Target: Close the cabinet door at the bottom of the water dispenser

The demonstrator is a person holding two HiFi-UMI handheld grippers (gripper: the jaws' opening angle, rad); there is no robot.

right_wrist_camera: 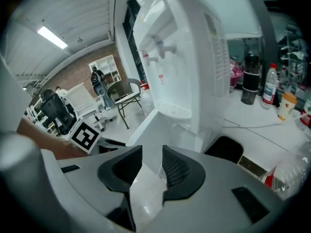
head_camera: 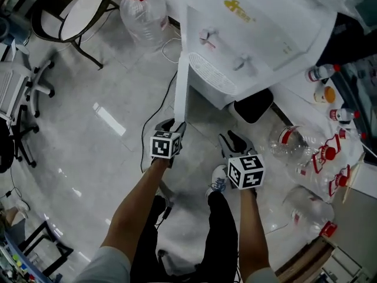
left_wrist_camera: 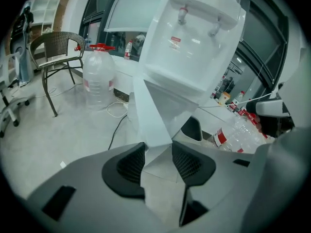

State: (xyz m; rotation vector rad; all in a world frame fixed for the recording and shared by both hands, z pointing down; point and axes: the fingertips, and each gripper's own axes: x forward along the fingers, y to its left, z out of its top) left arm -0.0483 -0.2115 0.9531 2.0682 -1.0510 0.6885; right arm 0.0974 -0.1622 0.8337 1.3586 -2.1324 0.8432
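Note:
The white water dispenser (head_camera: 253,34) stands at the top of the head view, its bottom cabinet door (head_camera: 181,87) swung open and seen edge-on as a narrow white strip. My left gripper (head_camera: 175,125) is at the door's free end, shut on its edge. In the left gripper view the door (left_wrist_camera: 150,110) runs down between the dark pads (left_wrist_camera: 129,166) of the left gripper (left_wrist_camera: 158,161). My right gripper (head_camera: 234,141) hovers over the floor to the right of the door, open and holding nothing. In the right gripper view its jaws (right_wrist_camera: 151,166) face the door's white panel (right_wrist_camera: 155,130) and the dispenser (right_wrist_camera: 194,57).
A large water jug (head_camera: 144,10) and a wicker chair (head_camera: 79,13) stand left of the dispenser. A black cable (head_camera: 156,117) runs over the floor by the door. Several empty jugs (head_camera: 306,158) lie at the right. A black bin (head_camera: 254,106) sits beside the dispenser's base.

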